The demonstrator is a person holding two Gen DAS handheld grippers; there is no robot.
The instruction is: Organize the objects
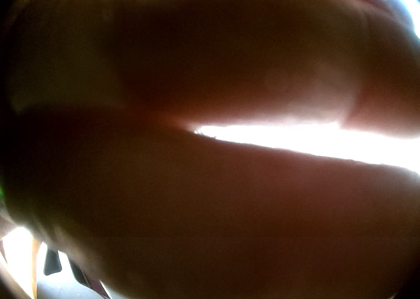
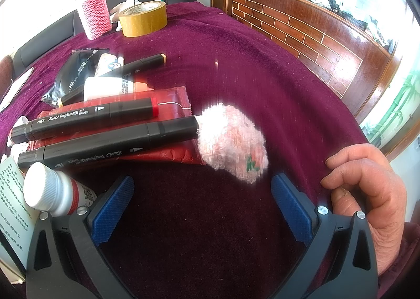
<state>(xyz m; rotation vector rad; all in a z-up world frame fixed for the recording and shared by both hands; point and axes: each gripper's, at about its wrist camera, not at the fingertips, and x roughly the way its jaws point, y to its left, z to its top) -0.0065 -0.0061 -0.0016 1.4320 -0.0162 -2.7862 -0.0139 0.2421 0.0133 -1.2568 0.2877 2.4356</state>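
In the right wrist view my right gripper [image 2: 202,191] is open and empty, low over the maroon tablecloth [image 2: 262,83]. A fluffy pink ball [image 2: 232,141] lies just ahead of it, blurred. Left of the ball, two black art markers [image 2: 86,117] [image 2: 110,141] lie on a red packet [image 2: 170,104]. A third marker [image 2: 141,62], a white tube [image 2: 110,87] and a black pouch [image 2: 76,70] lie behind them. A white-capped bottle [image 2: 52,191] lies beside my left finger. The left wrist view is covered by a hand [image 1: 210,128]; that gripper does not show.
A roll of tan tape [image 2: 143,19] and a pink knitted bottle [image 2: 93,12] stand at the table's far side. A printed leaflet [image 2: 11,209] lies at the left edge. A bare hand [image 2: 367,188] rests at the right. A wooden counter [image 2: 302,28] stands beyond.
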